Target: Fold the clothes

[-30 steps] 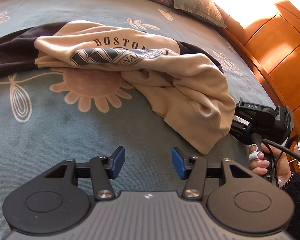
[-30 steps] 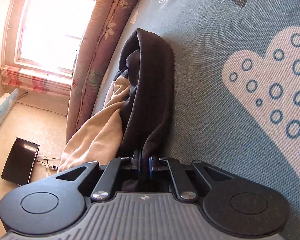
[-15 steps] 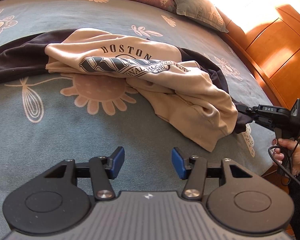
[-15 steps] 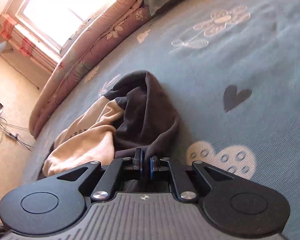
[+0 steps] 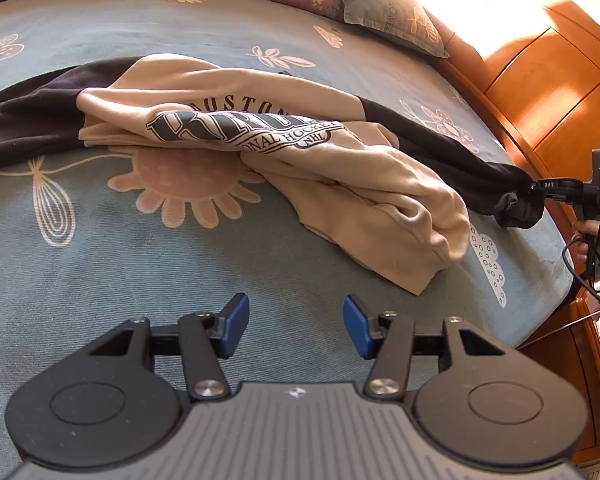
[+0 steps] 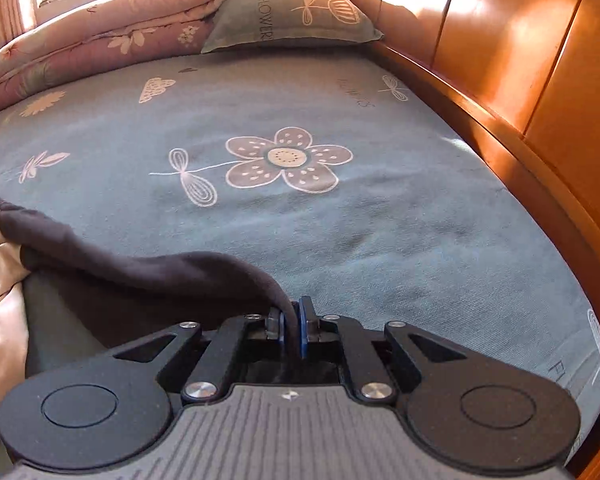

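While the right gripper (image 6: 291, 326) pinches the end of the dark sleeve (image 6: 148, 276) between its blue pads, that sleeve runs leftward from it to the crumpled beige sweatshirt (image 5: 284, 148) on the blue flowered bedspread (image 5: 100, 280). Seen from the left wrist, the sweatshirt (its printed front creased) lies ahead of the left gripper (image 5: 292, 328), well apart from its fingers, which stand spread over bare bedspread.

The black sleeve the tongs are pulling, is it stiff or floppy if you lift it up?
Probably floppy: the black sleeve sags in a soft curve from the right tongs down to the bed. It likely drags the beige sweatshirt along, since they look joined.
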`<action>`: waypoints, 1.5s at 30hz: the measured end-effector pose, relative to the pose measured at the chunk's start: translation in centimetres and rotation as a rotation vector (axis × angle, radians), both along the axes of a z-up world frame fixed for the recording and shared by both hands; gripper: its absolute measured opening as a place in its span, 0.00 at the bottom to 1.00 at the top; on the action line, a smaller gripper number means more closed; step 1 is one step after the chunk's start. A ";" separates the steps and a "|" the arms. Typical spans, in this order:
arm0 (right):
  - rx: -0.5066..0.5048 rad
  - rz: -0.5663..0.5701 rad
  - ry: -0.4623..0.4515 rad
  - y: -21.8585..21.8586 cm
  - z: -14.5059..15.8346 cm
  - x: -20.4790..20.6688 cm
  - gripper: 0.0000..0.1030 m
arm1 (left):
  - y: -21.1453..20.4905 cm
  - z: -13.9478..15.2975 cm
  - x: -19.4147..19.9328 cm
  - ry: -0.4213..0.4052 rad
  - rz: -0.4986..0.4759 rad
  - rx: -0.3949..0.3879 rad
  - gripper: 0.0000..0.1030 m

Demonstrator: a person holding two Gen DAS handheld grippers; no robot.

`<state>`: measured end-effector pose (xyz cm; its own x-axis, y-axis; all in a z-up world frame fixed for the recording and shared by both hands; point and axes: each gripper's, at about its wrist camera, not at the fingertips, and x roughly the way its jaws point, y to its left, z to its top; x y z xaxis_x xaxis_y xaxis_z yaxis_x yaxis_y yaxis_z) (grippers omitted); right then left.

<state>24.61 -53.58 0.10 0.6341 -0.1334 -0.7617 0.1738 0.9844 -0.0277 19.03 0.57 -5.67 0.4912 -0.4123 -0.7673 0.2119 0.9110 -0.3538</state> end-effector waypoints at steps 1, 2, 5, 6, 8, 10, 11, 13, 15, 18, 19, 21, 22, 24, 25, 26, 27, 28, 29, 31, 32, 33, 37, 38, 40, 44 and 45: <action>-0.013 -0.002 -0.003 -0.1 0.1 0.6 0.11 | 0.0 0.1 0.0 -0.002 0.001 0.001 0.51; -0.037 0.000 -0.004 0.0 0.3 1.2 0.11 | 0.0 0.2 -0.1 -0.004 0.002 0.002 0.51; -0.101 -0.001 -0.022 0.5 1.2 3.7 0.11 | 0.3 0.4 -0.1 -0.008 0.010 0.001 0.51; -0.106 -0.017 -0.021 0.5 1.3 4.4 0.11 | 0.4 0.5 -0.1 -0.007 0.015 0.002 0.51; -0.118 -0.050 -0.018 0.6 1.5 6.0 0.14 | 0.6 0.5 0.0 -0.005 0.025 0.004 0.51; -0.106 -0.031 -0.019 1.6 1.6 6.1 0.31 | 0.7 0.5 0.1 -0.005 0.025 0.004 0.51; -0.092 -0.001 -0.021 2.4 1.6 5.6 0.31 | 0.7 0.5 0.1 -0.004 0.024 0.004 0.51; -0.062 0.059 -0.025 4.1 1.7 4.5 0.33 | 0.8 0.3 0.3 0.001 0.021 0.006 0.51; -0.032 0.118 -0.029 5.8 1.7 3.4 0.41 | 0.7 0.1 0.5 0.006 0.017 0.015 0.52; 0.013 0.208 -0.034 8.3 1.8 1.7 0.54 | 0.4 -0.1 0.8 0.009 0.009 0.030 0.51; 0.028 0.238 -0.036 9.2 1.8 1.2 0.60 | 0.2 -0.1 0.7 0.009 0.005 0.035 0.52; 0.058 0.298 -0.040 10.9 1.8 0.1 0.67 | 0.0 -0.2 0.6 0.010 -0.004 0.043 0.52; 0.074 0.328 -0.042 11.7 1.8 -0.5 0.72 | -0.1 -0.2 0.5 0.011 -0.008 0.047 0.52; 0.104 0.387 -0.046 13.4 1.9 -1.6 0.75 | -0.3 -0.3 0.4 0.011 -0.016 0.056 0.54; 0.119 0.417 -0.048 14.2 1.9 -2.1 0.78 | -0.4 -0.3 0.3 0.012 -0.021 0.060 0.55; 0.133 0.449 -0.049 15.1 1.9 -2.6 0.79 | -0.5 -0.3 0.3 0.012 -0.024 0.065 0.56; 0.141 0.499 -0.047 16.7 2.0 -3.0 0.81 | -0.5 -0.3 0.1 0.007 -0.026 0.078 0.56; 0.149 0.549 -0.046 18.2 2.1 -3.3 0.82 | -0.4 -0.2 0.0 0.002 -0.025 0.088 0.57; 0.156 0.599 -0.044 19.8 2.2 -3.7 0.82 | -0.3 -0.1 -0.2 -0.002 -0.024 0.098 0.57; 0.171 0.700 -0.041 22.8 2.4 -4.4 0.85 | 0.2 0.0 -0.4 -0.009 -0.015 0.109 0.57; 0.179 0.750 -0.039 24.4 2.5 -4.8 0.85 | 0.5 0.0 -0.6 -0.011 -0.007 0.110 0.58; 0.186 0.800 -0.037 25.9 2.6 -5.2 0.85 | 0.9 0.1 -0.7 -0.014 0.001 0.111 0.58; 0.206 0.971 -0.022 32.1 2.7 -6.1 0.86 | 2.7 -0.2 -1.2 -0.013 0.043 0.103 0.59; 0.210 0.987 -0.004 33.4 2.3 -5.7 0.86 | 3.1 -0.2 -1.3 -0.013 0.053 0.104 0.59; 0.214 0.992 0.036 35.6 1.2 -4.5 0.86 | 4.2 -0.4 -1.6 -0.013 0.077 0.102 0.59; 0.139 0.965 0.112 38.1 -0.8 -1.3 0.86 | 6.4 -0.5 -1.8 -0.015 0.123 0.089 0.59; 0.111 0.962 0.114 38.3 -0.9 -0.4 0.86 | 7.0 -0.5 -1.9 -0.017 0.133 0.085 0.59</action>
